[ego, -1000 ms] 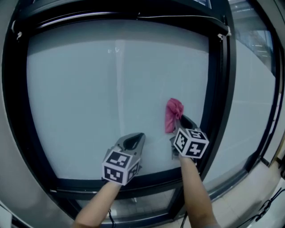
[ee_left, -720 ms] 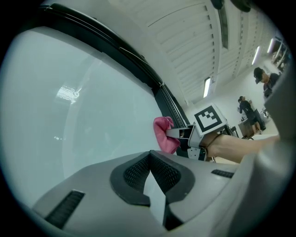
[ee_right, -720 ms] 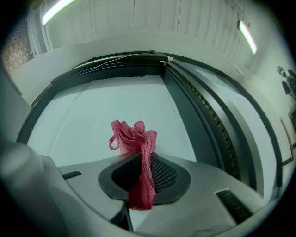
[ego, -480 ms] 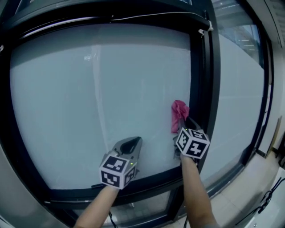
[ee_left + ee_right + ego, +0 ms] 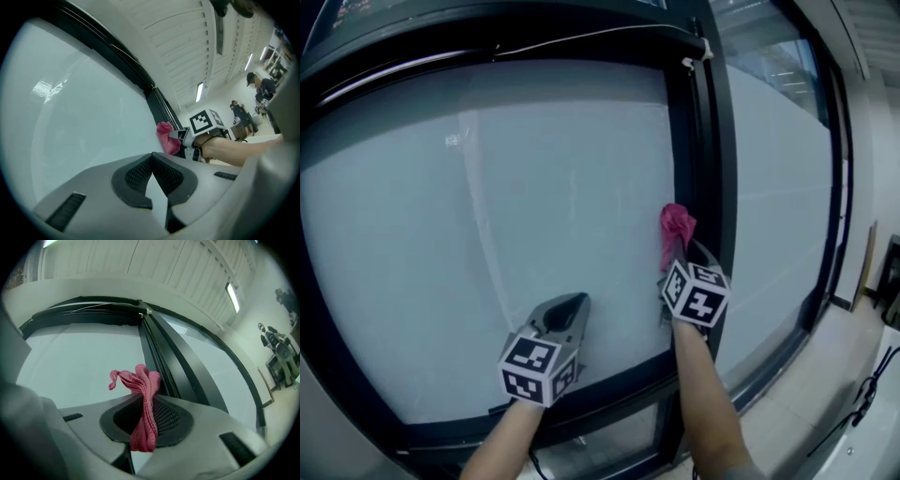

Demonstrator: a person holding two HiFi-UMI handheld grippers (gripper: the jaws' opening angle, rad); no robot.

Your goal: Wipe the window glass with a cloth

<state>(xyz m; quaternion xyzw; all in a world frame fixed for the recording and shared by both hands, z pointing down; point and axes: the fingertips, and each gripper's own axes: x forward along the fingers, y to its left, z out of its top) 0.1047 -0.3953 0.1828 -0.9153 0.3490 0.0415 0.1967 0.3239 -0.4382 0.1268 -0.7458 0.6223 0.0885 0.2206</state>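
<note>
Two claws face the window glass (image 5: 487, 234) — the right claw (image 5: 681, 251) clamps the pink cloth (image 5: 676, 225), which bunches above its tips beside the black frame (image 5: 698, 141); the left claw (image 5: 567, 306), lower-left of it, is closed and empty.

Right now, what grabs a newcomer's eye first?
The pink cloth, pinched in the right tongs, held up at the window glass beside the black mullion at the pane's right edge. The left tongs are shut and empty, low before the same pane.
</note>
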